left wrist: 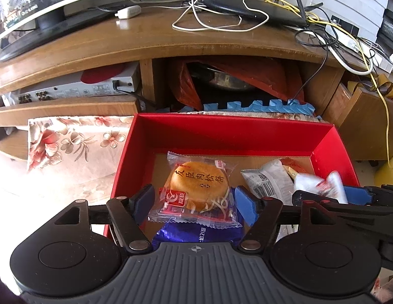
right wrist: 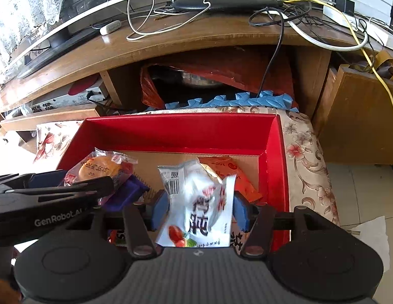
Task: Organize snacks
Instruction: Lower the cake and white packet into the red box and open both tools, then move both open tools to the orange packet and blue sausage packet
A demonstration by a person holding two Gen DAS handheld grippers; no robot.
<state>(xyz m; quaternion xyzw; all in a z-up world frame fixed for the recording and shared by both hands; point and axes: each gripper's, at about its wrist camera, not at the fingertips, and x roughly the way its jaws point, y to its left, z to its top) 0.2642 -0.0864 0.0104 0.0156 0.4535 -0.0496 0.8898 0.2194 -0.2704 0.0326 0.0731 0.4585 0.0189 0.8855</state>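
Behind everything stands a brown wooden TV desk (left wrist: 150, 38) with tangled white, black and yellow cables (left wrist: 221, 22) on its top, and a floral cloth (left wrist: 69, 147) covers the low surface in front of it. On this cloth sits my red box (left wrist: 232, 133), open on top, with a cardboard floor.

My left gripper (left wrist: 194, 201) is above the left part of the box. Its blue pads (left wrist: 244, 209) stand apart, one on each side of a round meat floss cake in clear wrapper (left wrist: 199, 187), and I see gaps between the pads and the wrapper, so the jaws are open. The cake lies on a purple packet (left wrist: 196, 231) inside the box.

My right gripper (right wrist: 199, 212) is over the right part of the box. Its two pads are at the sides of a white snack bag with red print (right wrist: 201, 210), which is blurred. I cannot tell if the pads really press it. Behind this bag lie a white packet with barcode (right wrist: 175, 179) and an orange packet (right wrist: 227, 172), both in the box.
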